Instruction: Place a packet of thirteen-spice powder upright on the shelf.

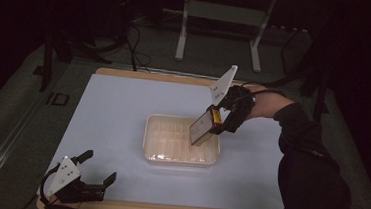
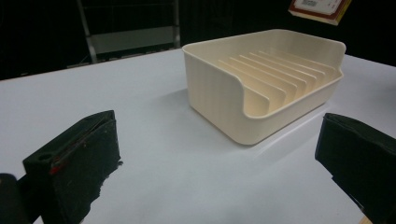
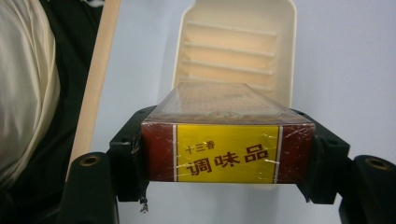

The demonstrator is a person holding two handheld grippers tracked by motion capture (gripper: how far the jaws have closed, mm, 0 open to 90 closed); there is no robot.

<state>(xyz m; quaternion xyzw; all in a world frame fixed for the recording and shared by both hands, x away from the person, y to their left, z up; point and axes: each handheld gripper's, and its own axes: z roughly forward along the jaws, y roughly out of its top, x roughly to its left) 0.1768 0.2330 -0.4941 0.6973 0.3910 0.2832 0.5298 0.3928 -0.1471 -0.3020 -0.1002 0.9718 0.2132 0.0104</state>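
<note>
Boxed seasoning pack (image 1: 203, 127) held over slotted tray (image 1: 152, 132), ready for insertion.

Right gripper (image 1: 221, 121) clamped on the pack's two short ends; pack tilted, lower edge hanging just above the tray's right end, not yet between the dividers. Long axis of pack roughly parallel to the dividers (image 3: 224, 51) ahead and below in right gripper view. Right forearm reaching in from the right, wrist angled down. Left gripper (image 1: 99, 168) resting at the near left table (image 1: 118, 104) corner, jaws spread wide, empty, well apart from tray.

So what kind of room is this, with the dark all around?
Probably a lab or workshop set up for recording handling tasks. A person works with a hand-held right gripper holding a spice box over a cream slotted tray on a white table, with cables and metal stands behind.
</note>
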